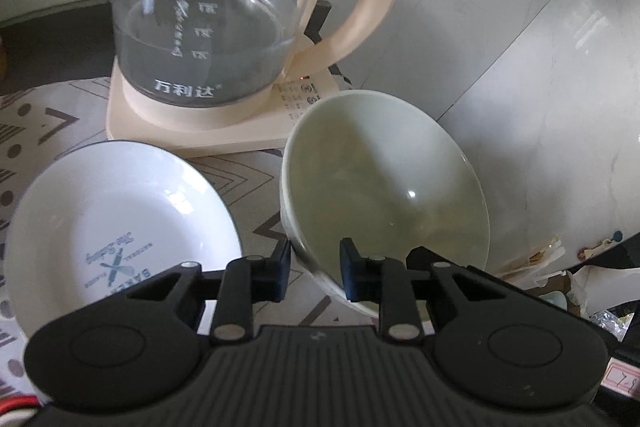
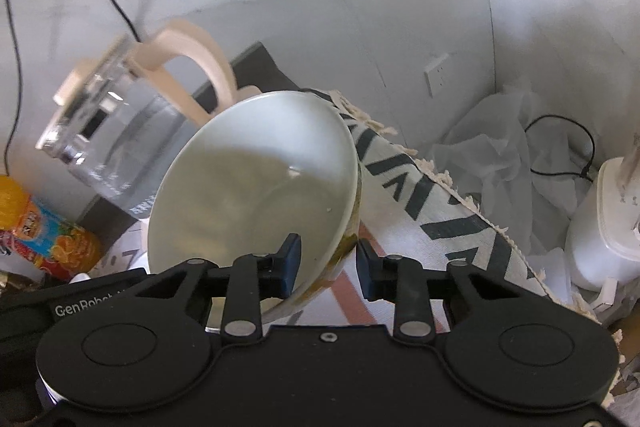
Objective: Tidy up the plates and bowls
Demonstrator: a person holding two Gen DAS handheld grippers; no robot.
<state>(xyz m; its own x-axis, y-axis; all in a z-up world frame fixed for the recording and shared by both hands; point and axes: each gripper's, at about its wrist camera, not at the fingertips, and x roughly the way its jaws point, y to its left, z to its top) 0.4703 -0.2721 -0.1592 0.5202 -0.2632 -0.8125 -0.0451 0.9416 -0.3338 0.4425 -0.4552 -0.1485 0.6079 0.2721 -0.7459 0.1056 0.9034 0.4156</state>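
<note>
A pale green bowl (image 1: pixel 384 187) is tilted and lifted, its near rim between the fingers of my left gripper (image 1: pixel 314 269), which is shut on it. A white plate (image 1: pixel 120 223) with blue print lies on the patterned cloth to the left of the gripper. In the right wrist view my right gripper (image 2: pixel 328 265) is shut on the rim of a pale bowl (image 2: pixel 256 187), also tilted, with a patterned outside. Whether both views show the same bowl I cannot tell.
A glass kettle (image 1: pixel 208 15) with a cream handle stands on its cream base (image 1: pixel 192 131) just behind the plate and bowl. A marble wall (image 1: pixel 520 67) is at right. An orange juice bottle (image 2: pixel 40 227) stands left. White bags (image 2: pixel 500 155) and a white appliance (image 2: pixel 600 227) lie beyond the tablecloth edge (image 2: pixel 440 211).
</note>
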